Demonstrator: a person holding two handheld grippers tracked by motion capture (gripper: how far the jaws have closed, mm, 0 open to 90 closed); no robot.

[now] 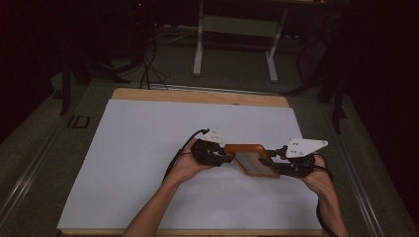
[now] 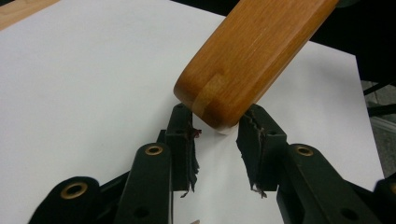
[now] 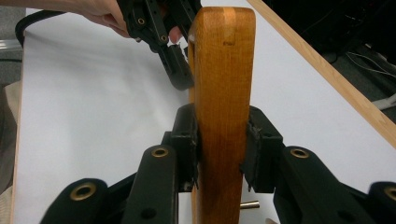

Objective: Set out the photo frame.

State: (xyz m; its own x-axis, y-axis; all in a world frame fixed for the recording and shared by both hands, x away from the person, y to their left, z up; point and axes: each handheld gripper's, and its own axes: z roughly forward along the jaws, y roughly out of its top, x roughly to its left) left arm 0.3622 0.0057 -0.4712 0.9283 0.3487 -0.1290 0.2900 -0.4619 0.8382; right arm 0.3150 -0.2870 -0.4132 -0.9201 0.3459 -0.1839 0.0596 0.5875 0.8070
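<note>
A wooden frame [image 1: 252, 160] with a grey panel in its middle hangs just above the white sheet, between my two grippers. My left gripper [image 1: 228, 155] comes in from the left. In the left gripper view its pads press on one rounded corner of the frame [image 2: 252, 51], one pad on each side, so the left gripper [image 2: 217, 126] is shut on that corner. My right gripper [image 1: 274, 160] holds the opposite side. In the right gripper view the frame [image 3: 224, 70] stands edge-on, and the right gripper [image 3: 222, 140] is shut on it. A finger [image 3: 173, 65] of the left gripper shows at the frame's far end.
A white sheet [image 1: 148, 163] covers most of the wooden table [image 1: 197, 95]. Beyond the table stand the white legs of a desk [image 1: 234, 24], with cables [image 1: 148, 69] on the floor. A small metal pin [image 3: 250, 204] sticks out low beside the frame.
</note>
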